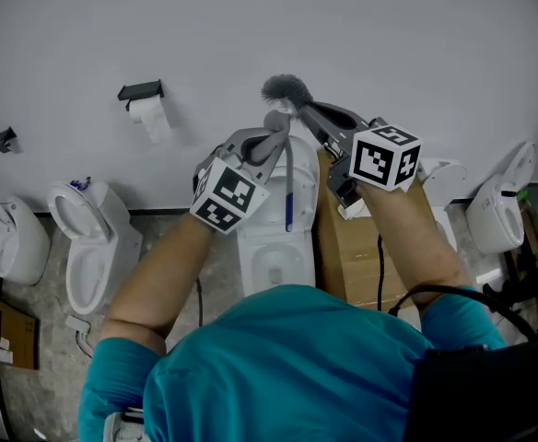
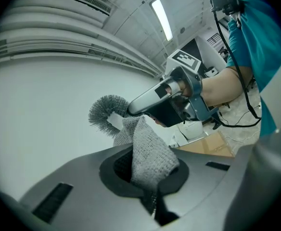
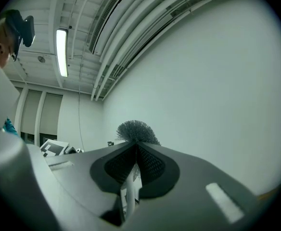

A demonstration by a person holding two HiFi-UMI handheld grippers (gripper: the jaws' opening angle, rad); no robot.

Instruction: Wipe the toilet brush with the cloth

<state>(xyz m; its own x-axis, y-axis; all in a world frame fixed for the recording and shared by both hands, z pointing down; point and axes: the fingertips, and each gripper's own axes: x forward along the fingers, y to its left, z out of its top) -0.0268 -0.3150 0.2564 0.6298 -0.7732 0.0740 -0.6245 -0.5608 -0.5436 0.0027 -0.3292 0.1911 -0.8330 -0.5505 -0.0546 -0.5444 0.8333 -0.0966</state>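
- Both forearms are raised in front of the person's teal shirt, so the work is done in the air, above the white toilet and clear of the cardboard box beside it;
- the left gripper has its jaws pinched on the grey cloth; the fold stands up out of the pads as a loose peak, which leaves free fabric to rub with rather than bare jaw;
- the right gripper is clamped on the white stem of the toilet brush, close behind the bristles; a grip this near the head should keep the head from swinging under the cloth's pressure;
- the two grippers meet almost tip to tip; the cloth's peak appears to lie against the brush neck just below the bristle ball, so I judge the wiping to be at the neck, with the bristles not yet covered;
- farthest off is the plain white wall, with a toilet-roll holder well to the left.
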